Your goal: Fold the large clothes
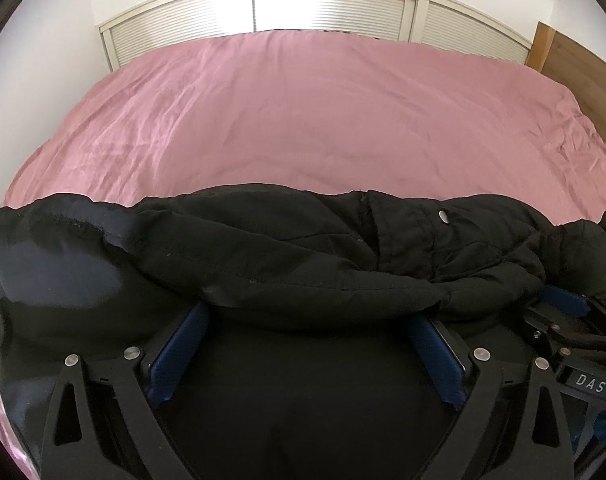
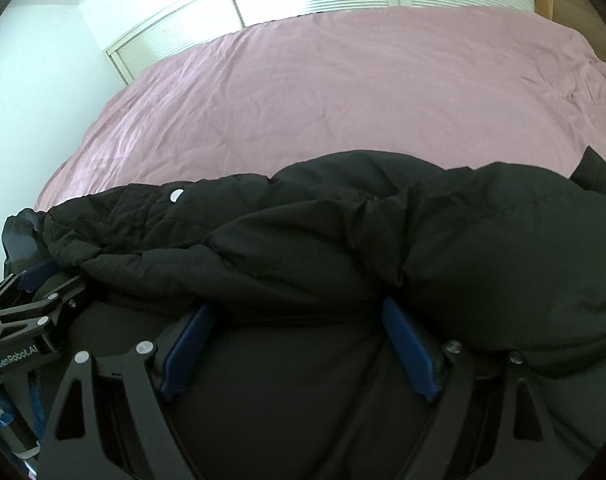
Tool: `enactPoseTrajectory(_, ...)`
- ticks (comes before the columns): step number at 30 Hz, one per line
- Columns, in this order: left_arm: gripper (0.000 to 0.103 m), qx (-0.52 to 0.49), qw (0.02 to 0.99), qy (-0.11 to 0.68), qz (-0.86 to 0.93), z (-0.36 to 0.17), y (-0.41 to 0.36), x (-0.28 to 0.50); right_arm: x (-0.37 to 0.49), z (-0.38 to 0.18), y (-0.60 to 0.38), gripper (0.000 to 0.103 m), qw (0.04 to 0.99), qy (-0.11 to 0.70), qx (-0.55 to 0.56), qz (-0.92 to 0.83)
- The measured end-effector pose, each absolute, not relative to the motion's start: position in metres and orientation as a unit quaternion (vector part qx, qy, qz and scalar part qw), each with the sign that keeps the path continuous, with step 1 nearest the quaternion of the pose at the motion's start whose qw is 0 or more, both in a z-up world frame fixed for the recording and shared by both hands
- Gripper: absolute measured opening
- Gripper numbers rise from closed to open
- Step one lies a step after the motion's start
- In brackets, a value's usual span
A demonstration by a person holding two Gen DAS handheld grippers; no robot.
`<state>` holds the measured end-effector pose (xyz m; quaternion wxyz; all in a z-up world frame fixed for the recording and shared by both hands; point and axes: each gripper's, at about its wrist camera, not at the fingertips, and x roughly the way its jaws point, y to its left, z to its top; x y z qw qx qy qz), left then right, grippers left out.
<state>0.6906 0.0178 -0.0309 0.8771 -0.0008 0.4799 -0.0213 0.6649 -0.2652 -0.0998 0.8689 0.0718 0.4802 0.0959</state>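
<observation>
A black padded jacket [image 1: 287,248] lies bunched along the near edge of a pink bed [image 1: 303,112]. It also fills the near part of the right wrist view [image 2: 343,232]. My left gripper [image 1: 309,312] is open, its blue fingers [image 1: 179,356] spread wide with their tips under a thick fold of the jacket. My right gripper [image 2: 299,304] is open too, its blue fingers [image 2: 411,348] spread with the tips hidden under the jacket's fold. The right gripper shows at the right edge of the left wrist view [image 1: 563,304]. The left gripper shows at the left edge of the right wrist view [image 2: 35,276].
The pink bedcover [image 2: 343,92] stretches wide beyond the jacket. White slatted doors [image 1: 327,4] stand behind the bed. A wooden panel [image 1: 575,60] stands at the far right. A white wall [image 2: 35,80] is at the left.
</observation>
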Motion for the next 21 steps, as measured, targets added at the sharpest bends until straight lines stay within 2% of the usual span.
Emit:
enactPoseTrajectory(15,0.097,0.008,0.898,0.44,-0.021,0.012,0.041,0.653,0.604,-0.026,-0.294,0.086,0.906,0.412,0.048,0.089)
enactPoseTrajectory(21,0.097,0.014,0.896,0.443,-0.003,0.013,0.062,0.659,0.611,-0.039,-0.329,0.088,0.901,0.428,0.063,0.037)
